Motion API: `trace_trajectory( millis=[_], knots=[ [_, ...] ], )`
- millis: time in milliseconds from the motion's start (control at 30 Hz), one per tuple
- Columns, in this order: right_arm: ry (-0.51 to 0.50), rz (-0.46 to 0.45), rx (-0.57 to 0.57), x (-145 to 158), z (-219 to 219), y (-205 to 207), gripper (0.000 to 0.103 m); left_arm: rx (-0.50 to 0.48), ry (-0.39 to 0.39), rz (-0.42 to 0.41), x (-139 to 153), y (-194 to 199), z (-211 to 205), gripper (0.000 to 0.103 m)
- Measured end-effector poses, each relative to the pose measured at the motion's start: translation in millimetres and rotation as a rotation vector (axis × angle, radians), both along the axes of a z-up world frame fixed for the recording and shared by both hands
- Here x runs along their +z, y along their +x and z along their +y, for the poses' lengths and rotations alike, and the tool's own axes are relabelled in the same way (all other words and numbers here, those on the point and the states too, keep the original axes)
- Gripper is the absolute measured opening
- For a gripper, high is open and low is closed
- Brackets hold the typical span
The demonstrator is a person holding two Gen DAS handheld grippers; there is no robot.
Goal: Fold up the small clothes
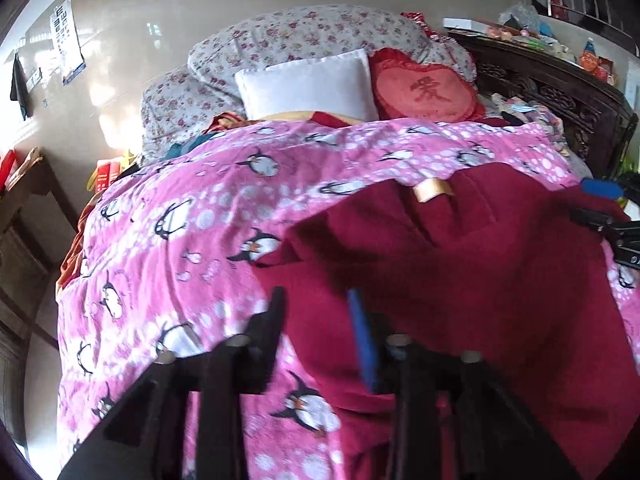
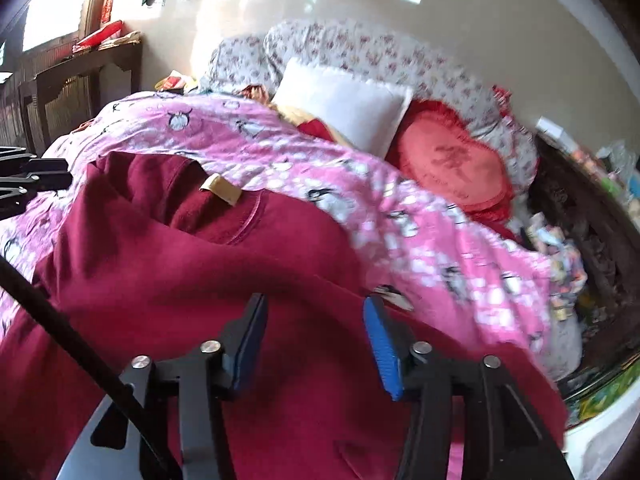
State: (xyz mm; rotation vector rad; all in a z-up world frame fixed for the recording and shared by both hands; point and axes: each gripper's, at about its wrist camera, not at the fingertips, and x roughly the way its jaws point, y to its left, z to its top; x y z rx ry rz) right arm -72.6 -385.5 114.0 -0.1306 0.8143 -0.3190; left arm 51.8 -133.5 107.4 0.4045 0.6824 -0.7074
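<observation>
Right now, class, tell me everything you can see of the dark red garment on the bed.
The garment is dark red, of soft, thick knit-looking fabric, with stitched seams and a tan label at its far edge. It lies spread but rumpled on the pink penguin blanket, not yet folded, one part humped up. The left gripper and right gripper are both open above its near part, holding nothing; whether the fingers touch the cloth cannot be told.

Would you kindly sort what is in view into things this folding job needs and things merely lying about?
Belongs to the job:
dark red fleece garment
left tool
right tool

Lying about:
pink penguin-print blanket
white square pillow
red heart-shaped cushion
</observation>
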Motion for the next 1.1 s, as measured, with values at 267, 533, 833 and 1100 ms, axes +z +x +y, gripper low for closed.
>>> trace_trajectory(
  millis=[267,533,833,1100],
  knots=[
    [0.342,-0.029,-0.008,-7.1,-19.6,-68.0,0.066,-0.02,-0.038,0.097,-17.1,-31.6,15.5,0.058],
    [0.724,0.05,0.229,-53.6,70.6,-14.7,0.071,0.097,0.097,0.042,-47.3,-49.2,47.2,0.068],
    [1.011,-0.032,-0.042,-87.9,75.1,51.8,0.058,0.181,0.105,0.117,-80.3,-23.4,40.4,0.057],
    [0.962,-0.012,0.136,-70.3,126.7,93.0,0.013,0.217,-0.067,0.277,-78.0,-11.2,85.5,0.019]
  ],
)
